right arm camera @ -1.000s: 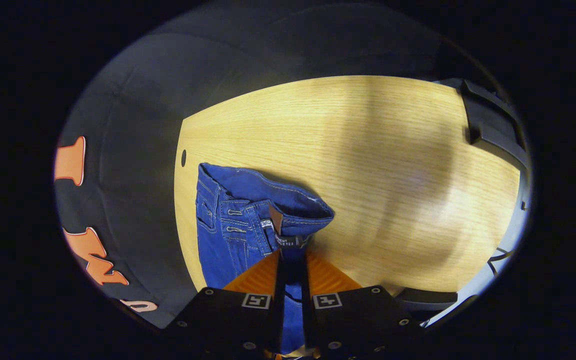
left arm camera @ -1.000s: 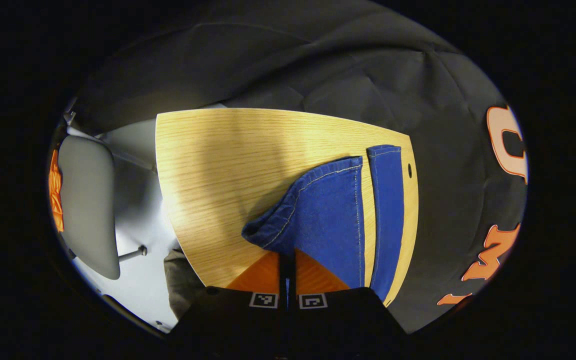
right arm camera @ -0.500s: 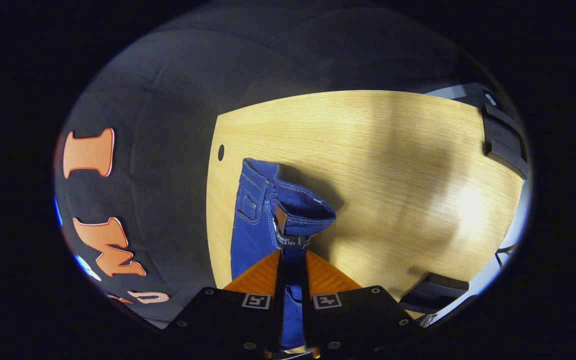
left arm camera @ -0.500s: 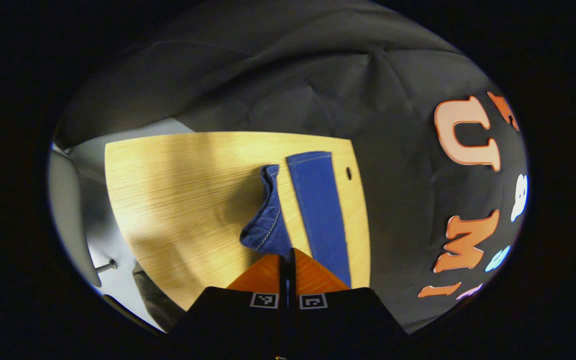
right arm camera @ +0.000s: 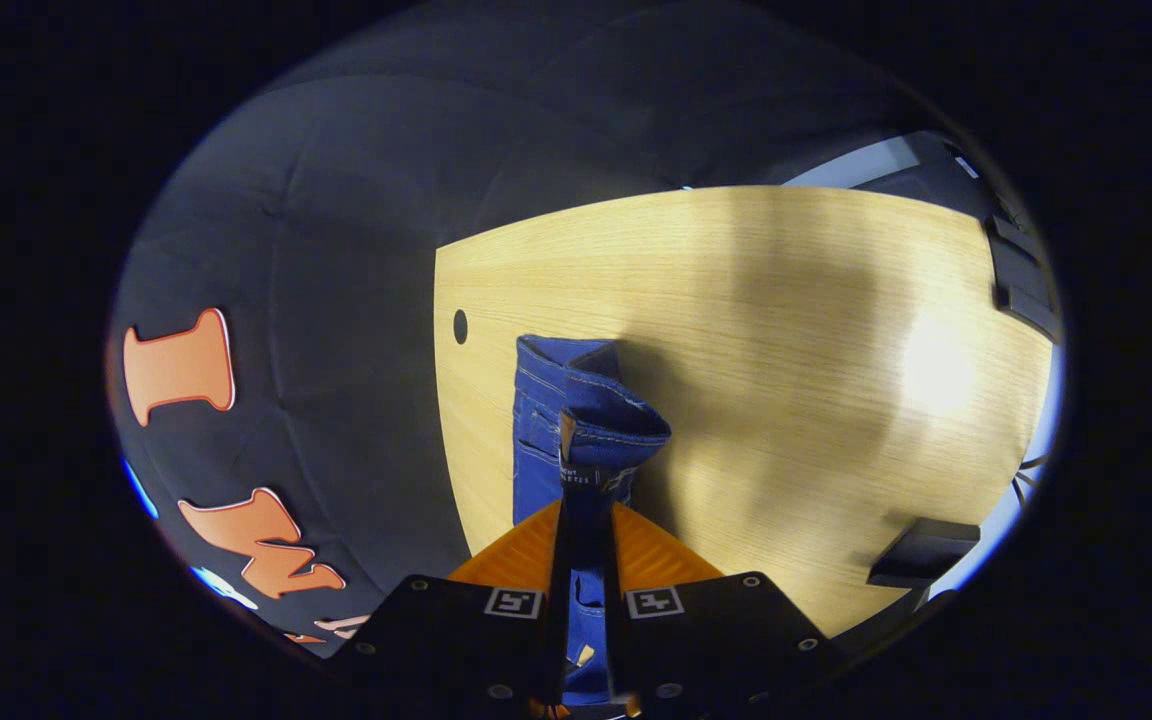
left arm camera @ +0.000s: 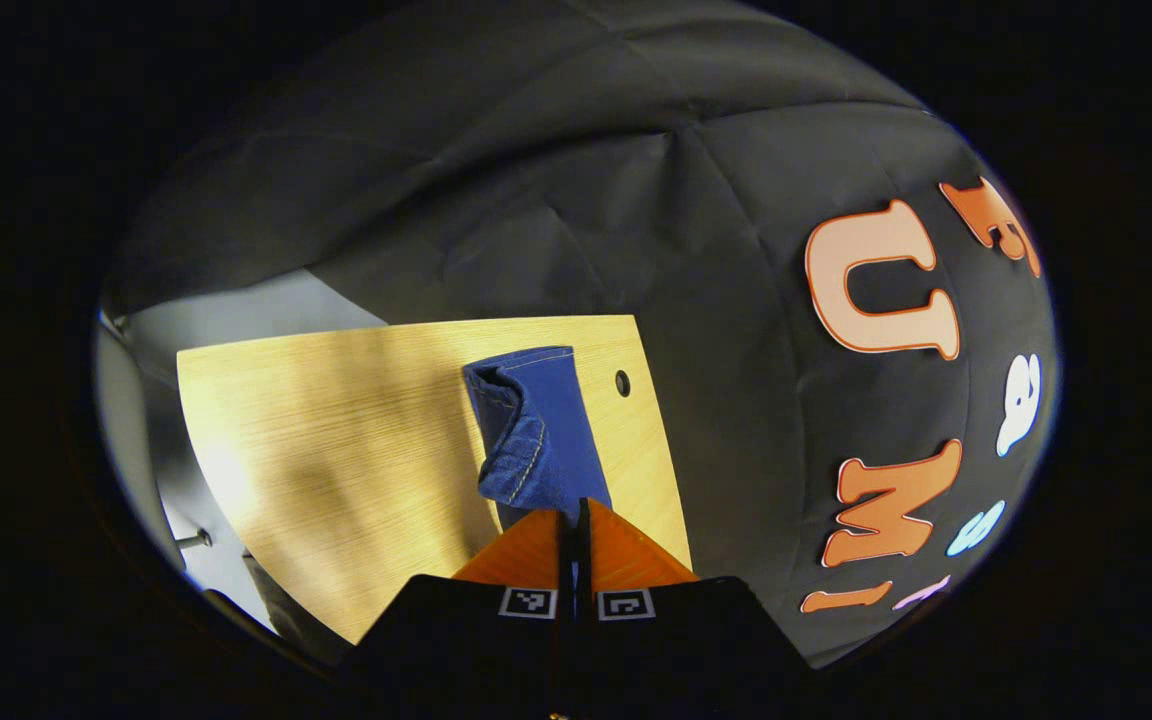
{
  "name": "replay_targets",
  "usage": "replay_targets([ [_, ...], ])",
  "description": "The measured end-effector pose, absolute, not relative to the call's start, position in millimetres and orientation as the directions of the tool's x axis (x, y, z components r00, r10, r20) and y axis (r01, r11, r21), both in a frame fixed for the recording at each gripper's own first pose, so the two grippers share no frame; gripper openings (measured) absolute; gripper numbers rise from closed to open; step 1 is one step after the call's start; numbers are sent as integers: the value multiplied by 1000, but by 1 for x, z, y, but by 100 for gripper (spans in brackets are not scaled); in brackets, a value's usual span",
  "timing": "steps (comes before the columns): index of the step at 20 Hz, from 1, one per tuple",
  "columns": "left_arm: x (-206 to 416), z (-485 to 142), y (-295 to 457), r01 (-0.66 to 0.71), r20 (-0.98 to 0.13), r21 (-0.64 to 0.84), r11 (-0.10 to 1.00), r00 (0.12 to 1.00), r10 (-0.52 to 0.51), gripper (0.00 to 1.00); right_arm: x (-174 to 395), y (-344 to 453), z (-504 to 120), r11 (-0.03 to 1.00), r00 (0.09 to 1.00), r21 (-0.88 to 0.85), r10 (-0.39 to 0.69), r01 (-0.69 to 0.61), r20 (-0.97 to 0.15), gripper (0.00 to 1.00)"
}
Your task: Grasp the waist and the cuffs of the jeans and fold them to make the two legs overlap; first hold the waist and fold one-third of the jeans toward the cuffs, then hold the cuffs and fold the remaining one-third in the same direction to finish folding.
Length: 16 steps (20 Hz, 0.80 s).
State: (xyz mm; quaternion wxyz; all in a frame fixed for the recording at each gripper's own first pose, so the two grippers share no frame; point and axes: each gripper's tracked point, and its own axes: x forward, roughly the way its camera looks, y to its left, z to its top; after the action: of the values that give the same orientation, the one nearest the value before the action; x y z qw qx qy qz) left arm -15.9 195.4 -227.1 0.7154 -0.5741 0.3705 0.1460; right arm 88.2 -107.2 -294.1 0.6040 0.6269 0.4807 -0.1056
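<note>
Pinching denim at both ends, the two grippers hold one side of the jeans up off the wooden table so one leg can be carried over onto the other. In the left gripper view, the left gripper at bottom centre has its orange fingers pressed together on the cuff, whose raised leg hangs over the flat leg near the table's right edge. In the right gripper view, the right gripper is clamped on the waist, the waistband curling open just above the fingers at centre frame. Judging by the lifted edges, the lengthwise fold is under way, not yet laid flat.
</note>
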Motion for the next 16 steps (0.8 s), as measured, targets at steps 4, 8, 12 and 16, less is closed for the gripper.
replay_targets([
  [4, 22, -235, 198, -650, -753, -656, 383, 598, -276, 1, 113, -96, -290, 181, 475, 595, 442, 783, -761, 17],
  [8, 73, -274, 193, -665, -800, -599, 445, 500, -331, 1, 147, -80, -291, 186, 447, 549, 402, 815, -799, 17],
  [12, 118, -326, 186, -712, -845, -527, 463, 384, -371, 1, 181, -64, -313, 197, 380, 469, 364, 861, -851, 17],
  [16, 141, -368, 182, -774, -876, -447, 449, 275, -397, 1, 211, -44, -342, 251, 301, 390, 328, 886, -896, 17],
])
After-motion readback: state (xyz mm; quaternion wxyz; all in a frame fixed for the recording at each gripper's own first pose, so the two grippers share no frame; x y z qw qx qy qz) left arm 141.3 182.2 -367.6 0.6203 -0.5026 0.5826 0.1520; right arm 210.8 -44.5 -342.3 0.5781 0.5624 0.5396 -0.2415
